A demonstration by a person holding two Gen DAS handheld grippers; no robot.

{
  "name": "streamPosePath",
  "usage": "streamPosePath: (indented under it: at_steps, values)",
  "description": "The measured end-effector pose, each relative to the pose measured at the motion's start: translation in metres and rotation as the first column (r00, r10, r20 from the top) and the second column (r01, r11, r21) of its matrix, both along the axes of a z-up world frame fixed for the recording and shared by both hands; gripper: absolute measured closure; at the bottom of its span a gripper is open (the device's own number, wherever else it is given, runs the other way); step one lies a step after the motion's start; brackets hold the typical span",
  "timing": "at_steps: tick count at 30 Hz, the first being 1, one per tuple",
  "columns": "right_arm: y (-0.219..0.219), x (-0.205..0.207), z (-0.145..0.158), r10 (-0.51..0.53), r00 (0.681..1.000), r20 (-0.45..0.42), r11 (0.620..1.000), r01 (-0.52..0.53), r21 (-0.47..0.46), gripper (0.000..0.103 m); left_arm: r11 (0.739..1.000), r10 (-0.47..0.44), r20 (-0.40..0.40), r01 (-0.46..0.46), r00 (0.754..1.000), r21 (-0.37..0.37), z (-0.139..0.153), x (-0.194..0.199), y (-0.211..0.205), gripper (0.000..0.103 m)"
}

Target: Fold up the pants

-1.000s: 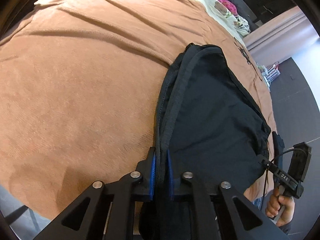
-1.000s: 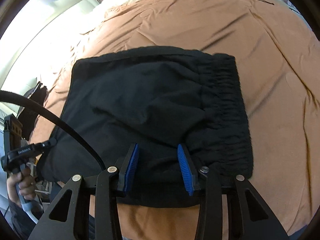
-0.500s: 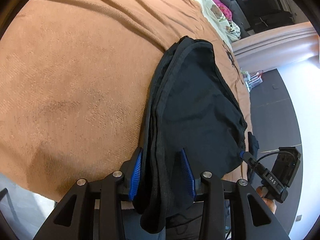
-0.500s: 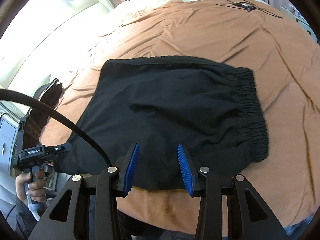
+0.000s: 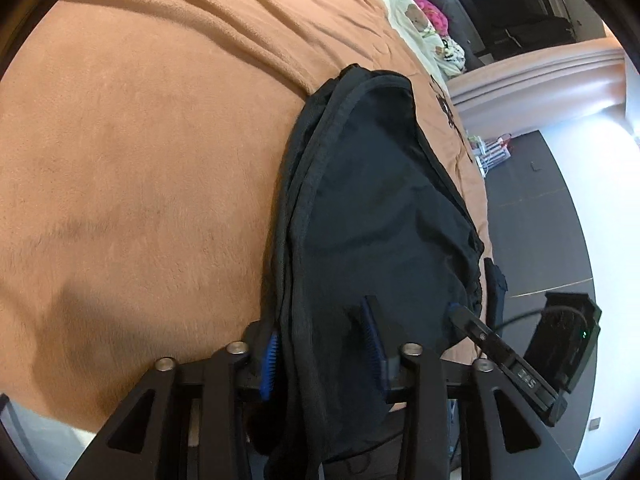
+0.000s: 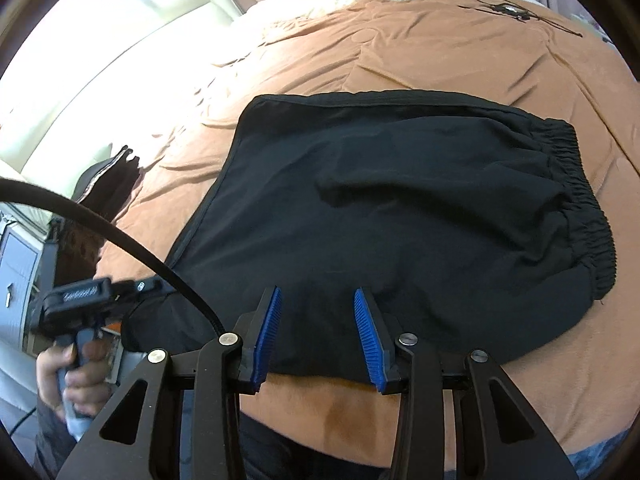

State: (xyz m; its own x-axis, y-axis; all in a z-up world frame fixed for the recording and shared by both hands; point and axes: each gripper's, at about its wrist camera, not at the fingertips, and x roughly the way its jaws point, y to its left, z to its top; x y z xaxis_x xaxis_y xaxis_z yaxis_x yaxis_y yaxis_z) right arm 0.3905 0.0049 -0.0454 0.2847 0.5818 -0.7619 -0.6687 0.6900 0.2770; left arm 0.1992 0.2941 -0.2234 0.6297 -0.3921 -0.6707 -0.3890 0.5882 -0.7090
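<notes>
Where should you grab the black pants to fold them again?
Probably the stretchy waistband end of the pants, coming from the right. It is a thick, bunched edge lying flat on the blanket, so it could carry over toward the opposite edge.

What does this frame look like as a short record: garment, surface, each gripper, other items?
garment: black pants, folded into a compact stack, elastic waistband at the right in the right wrist view
surface: brown blanket on a bed
left gripper: jaws have just been closing, the stack's layered edge between the blue pads, which are not visibly clamped on it
right gripper: jaws apart, just been closing, over the near edge of the pants, not gripping
other: black cable lying on the blanket's far end
</notes>
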Motion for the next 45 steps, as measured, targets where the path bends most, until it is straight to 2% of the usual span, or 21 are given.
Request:
streamPosePath:
  at_steps: [1, 4, 6, 9, 11, 14, 19, 29, 37, 45]
  values:
    - [0.003, -0.001, -0.002, -0.002, 1.000, 0.001, 1.000, 0.002, -0.007, 0.075, 1.000, 0.001, -0.010, -0.001, 1.000, 0.007, -0.001, -0.001, -0.001, 0.095]
    - [0.015, -0.006, -0.017, 0.001, 1.000, -0.014, 0.999, -0.002, -0.054, 0.085, 1.000, 0.008, -0.002, -0.008, 1.000, 0.000, -0.002, -0.005, -0.003, 0.097]
    - [0.017, -0.010, -0.028, -0.001, 0.999, -0.041, 0.996, -0.002, -0.084, 0.086, 1.000, 0.012, 0.003, -0.012, 1.000, 0.002, 0.001, -0.007, -0.004, 0.097]
    - [0.016, -0.018, -0.028, 0.018, 0.999, -0.047, 0.995, -0.023, -0.100, 0.087, 1.000, 0.019, 0.007, -0.019, 1.000, 0.008, 0.005, -0.009, -0.005, 0.097]
    - [0.014, -0.018, -0.023, 0.024, 0.998, -0.064, 0.995, -0.029, -0.094, 0.089, 0.999, 0.025, 0.005, -0.025, 1.000, 0.020, 0.006, -0.008, -0.007, 0.097]
    - [0.013, -0.013, -0.009, 0.013, 0.999, -0.042, 0.997, -0.016, -0.071, 0.089, 0.999, 0.040, -0.001, -0.040, 0.999, 0.025, 0.008, -0.010, -0.007, 0.097]
    - [0.031, 0.006, -0.008, 0.001, 1.000, -0.013, 0.996, -0.002, -0.085, 0.089, 0.997, 0.072, -0.005, -0.072, 0.997, 0.027, 0.009, -0.013, -0.007, 0.097]
    - [0.075, 0.040, -0.018, 0.016, 0.999, 0.046, 0.985, -0.007, -0.175, 0.090, 0.992, 0.126, -0.015, -0.126, 0.992, 0.004, 0.006, -0.019, -0.006, 0.097]
    - [0.091, 0.081, -0.017, -0.035, 0.999, 0.034, 0.980, 0.041, -0.195, 0.090, 0.987, 0.158, -0.031, -0.158, 0.987, -0.015, 0.003, -0.022, -0.005, 0.097]
    - [0.117, 0.106, -0.026, -0.052, 0.998, 0.046, 0.972, 0.061, -0.225, 0.090, 0.971, 0.229, -0.055, -0.232, 0.972, -0.050, 0.000, -0.028, -0.005, 0.097]
